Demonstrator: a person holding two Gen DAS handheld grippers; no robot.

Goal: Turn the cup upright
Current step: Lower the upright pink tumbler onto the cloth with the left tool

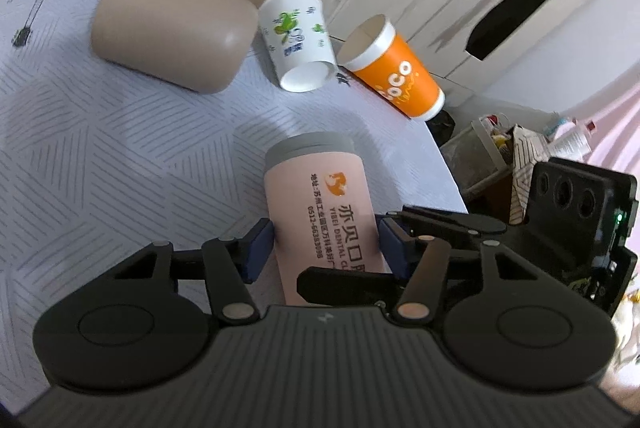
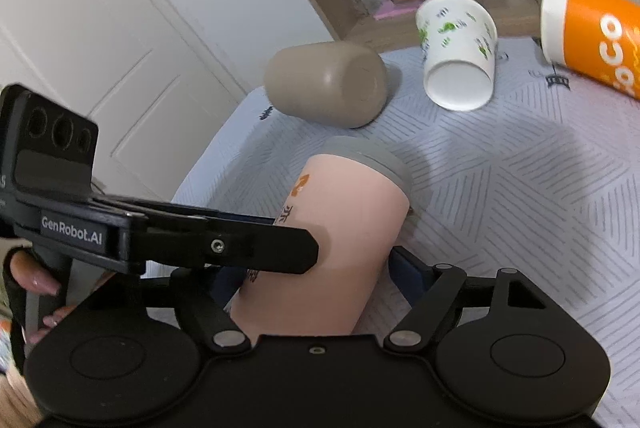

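A pink cup (image 1: 320, 212) with a grey band and Chinese print lies between both grippers above the patterned tablecloth (image 1: 100, 148). My left gripper (image 1: 326, 244) is shut on it, its blue pads pressing both sides. My right gripper (image 2: 316, 280) is shut on the same pink cup (image 2: 340, 240) from the other side; the left gripper's finger crosses in front of it in the right wrist view. The cup's grey end points away from both cameras.
A beige cup (image 1: 168, 28) lies on its side at the back left. A white paper cup (image 1: 298, 40) and an orange paper cup (image 1: 394, 76) lie tipped beside it. The table edge runs at the right, with boxes and clutter (image 1: 500, 148) below. Shelves stand behind.
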